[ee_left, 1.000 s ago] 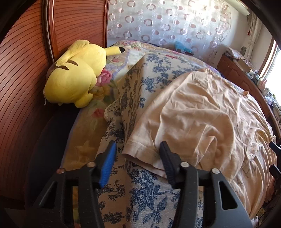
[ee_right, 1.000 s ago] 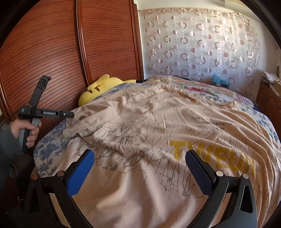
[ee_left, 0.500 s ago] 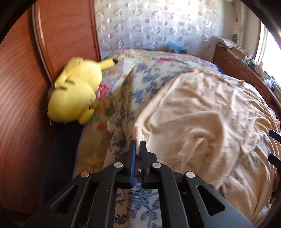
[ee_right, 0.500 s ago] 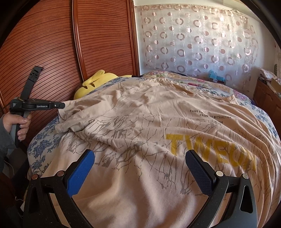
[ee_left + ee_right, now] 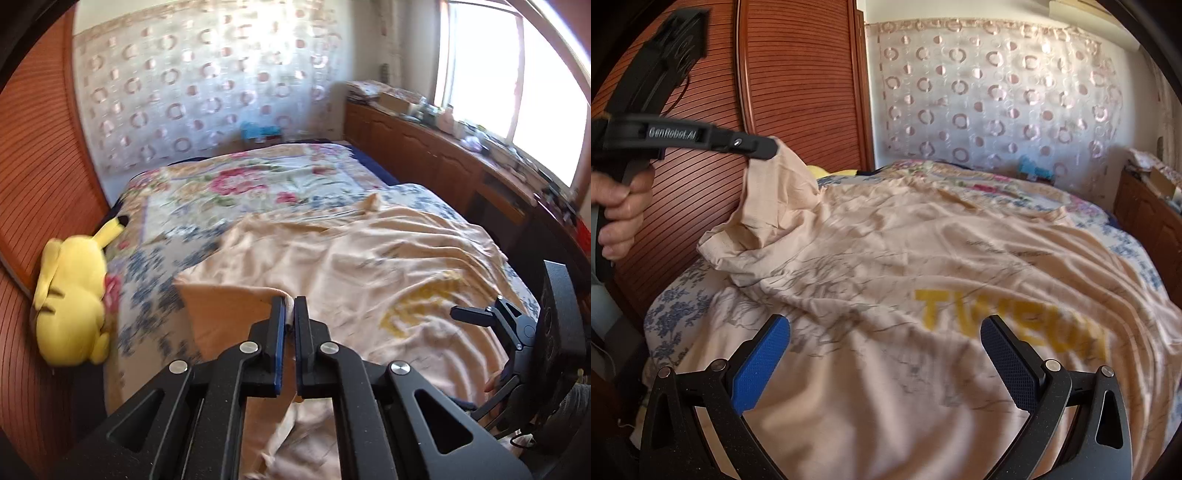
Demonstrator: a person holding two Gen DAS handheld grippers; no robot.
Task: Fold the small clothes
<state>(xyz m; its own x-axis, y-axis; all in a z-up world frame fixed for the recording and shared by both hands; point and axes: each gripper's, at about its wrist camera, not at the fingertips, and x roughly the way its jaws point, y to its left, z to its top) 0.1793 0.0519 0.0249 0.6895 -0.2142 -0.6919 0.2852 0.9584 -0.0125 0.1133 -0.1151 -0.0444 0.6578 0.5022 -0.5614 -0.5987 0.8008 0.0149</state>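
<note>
peach cotton t-shirt (image 5: 369, 273) sleeve is clamped in left gripper (image 5: 290, 306) at 12 o'clock; right gripper (image 5: 884, 354) is held apart above it.

T-shirt (image 5: 923, 258) on bed (image 5: 258, 184), plush toy (image 5: 70, 299) at its left edge

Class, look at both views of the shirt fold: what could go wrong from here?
1. The left claw pinches only a small bit of the shirt's sleeve, so the cloth may slip out.
2. The right claw is open and holds nothing down, so the whole shirt may drag across the bed.
</note>
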